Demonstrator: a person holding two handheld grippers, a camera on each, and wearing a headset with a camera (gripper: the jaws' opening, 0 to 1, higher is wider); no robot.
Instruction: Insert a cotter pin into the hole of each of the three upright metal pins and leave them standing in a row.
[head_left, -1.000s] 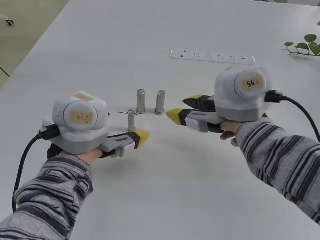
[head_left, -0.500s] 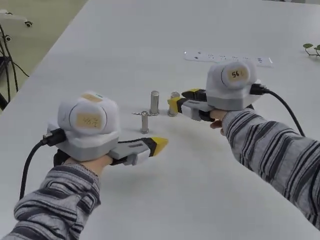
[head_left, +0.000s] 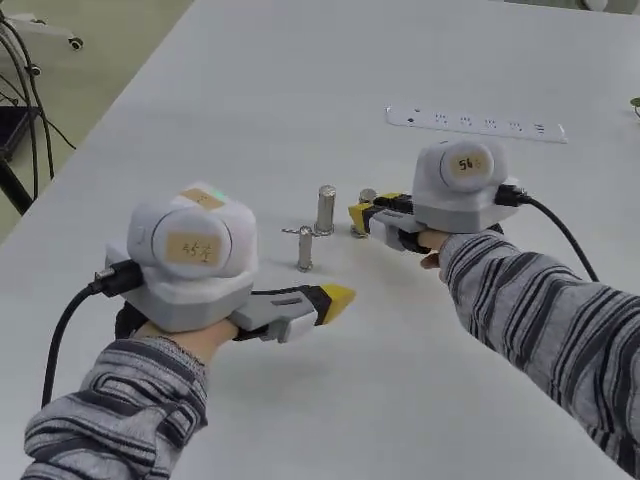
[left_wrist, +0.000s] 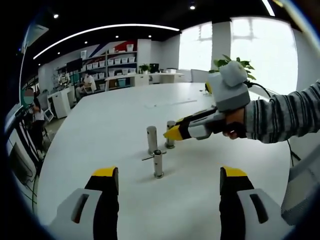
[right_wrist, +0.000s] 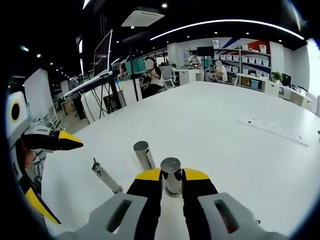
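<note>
While left gripper (left_wrist: 169, 173) gapes | right gripper (right_wrist: 172, 175) clamps metal pin (right_wrist: 172, 186) (upright)

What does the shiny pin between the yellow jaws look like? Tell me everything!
The metal pin is a short, shiny silver cylinder with a flat round top. It stands upright on the white table, pinched on both sides by the yellow-tipped jaws of the right gripper. I can see no cotter pin in it. A second pin stands close beside it, not touching.
</note>
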